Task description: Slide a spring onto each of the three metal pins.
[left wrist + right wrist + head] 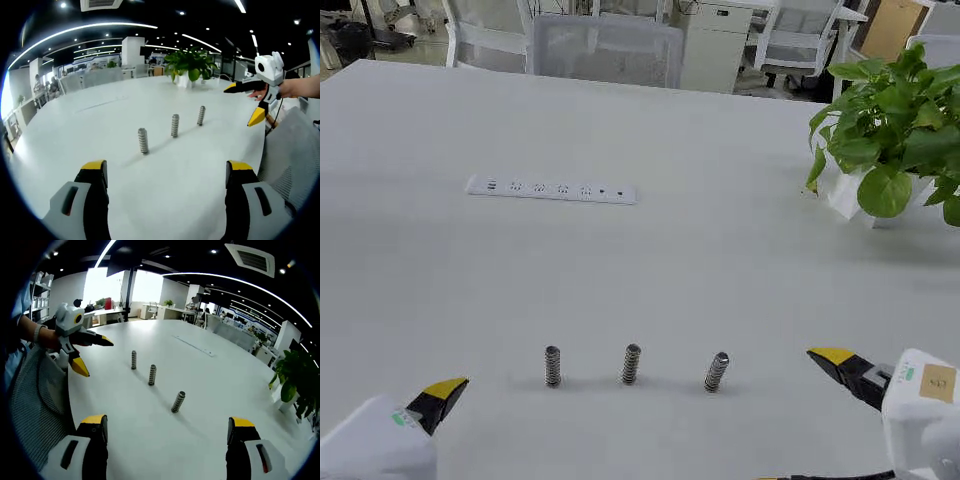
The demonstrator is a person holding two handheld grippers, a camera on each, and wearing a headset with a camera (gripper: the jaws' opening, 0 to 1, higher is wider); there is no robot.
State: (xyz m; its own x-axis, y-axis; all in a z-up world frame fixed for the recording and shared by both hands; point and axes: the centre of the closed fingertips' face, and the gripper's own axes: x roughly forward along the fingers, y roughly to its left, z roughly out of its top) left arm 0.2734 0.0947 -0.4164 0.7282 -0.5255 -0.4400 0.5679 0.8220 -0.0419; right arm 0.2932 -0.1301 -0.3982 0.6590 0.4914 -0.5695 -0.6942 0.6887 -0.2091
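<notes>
Three grey coiled metal springs [631,364] stand in a row on the pale worktop [670,270], probably each around its pin; so the left claw [167,165] and right claw [167,420] hang aside, spread and empty.

Three grey coiled metal springs [553,366] [631,364] [717,371] stand at the lower centre of one white worktop [740,270]. One white power strip [551,189] lies left of centre. One green leafy plant in a white pot [895,130] sits at the upper right. There are two grippers, the left gripper [167,167] and the right gripper [167,422], each with two yellow-tipped black jaws.
</notes>
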